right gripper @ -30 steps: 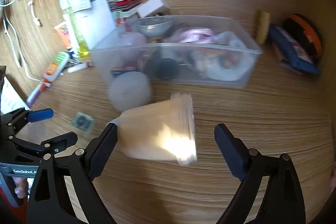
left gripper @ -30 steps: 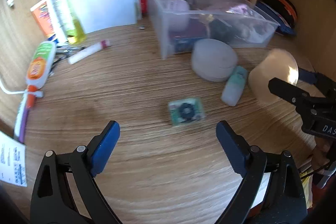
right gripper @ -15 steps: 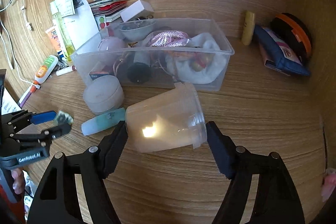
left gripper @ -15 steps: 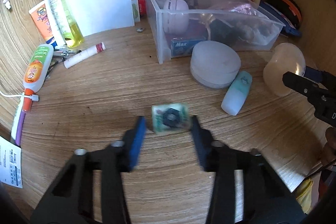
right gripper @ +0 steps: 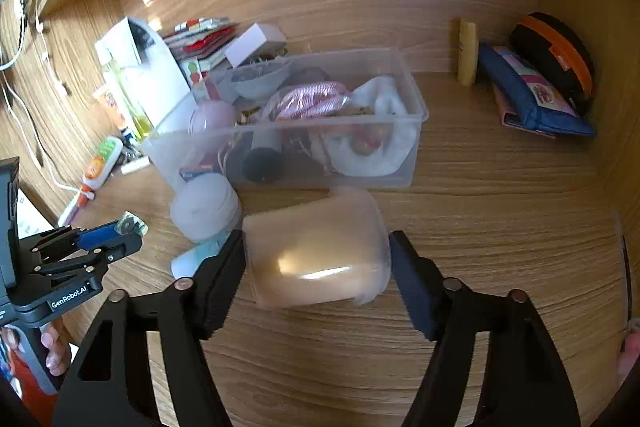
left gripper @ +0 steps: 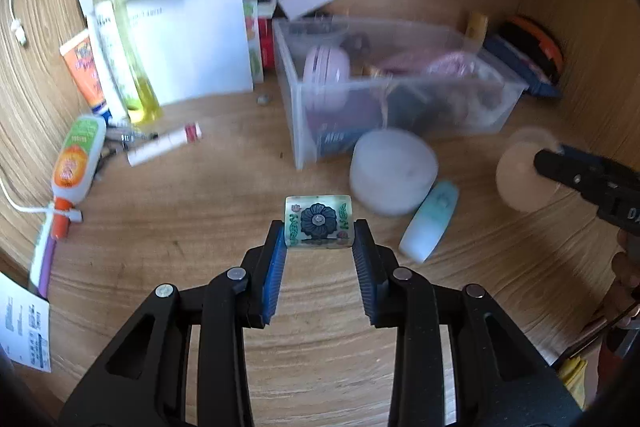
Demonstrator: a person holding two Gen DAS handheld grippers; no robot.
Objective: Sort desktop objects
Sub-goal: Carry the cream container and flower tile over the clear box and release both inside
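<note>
The left gripper (left gripper: 319, 245) had its jaws clamped on a small translucent rectangular block printed with a dark flower (left gripper: 319, 223), held clear above the wood-grain desk (left gripper: 168, 227). The right gripper (right gripper: 316, 267) had just been closing its jaws around a frosted, peach-tinted plastic cup lying on its side (right gripper: 316, 251); the left pad met the cup's base, and whether the right pad touched the rim could not be told.

Just beyond the block lay a pale teal oval tube (left gripper: 430, 221), touching a squat white round container (left gripper: 394, 171). Behind these stood a clear plastic rectangular bin (right gripper: 412, 147), filled with mixed small items. To its left lay a white stick with a red cap (left gripper: 164, 145) and an orange-and-green squeeze bottle (left gripper: 78, 157). A tall yellow liquid bottle (left gripper: 128, 51) leaned against white paper at the back.
</note>
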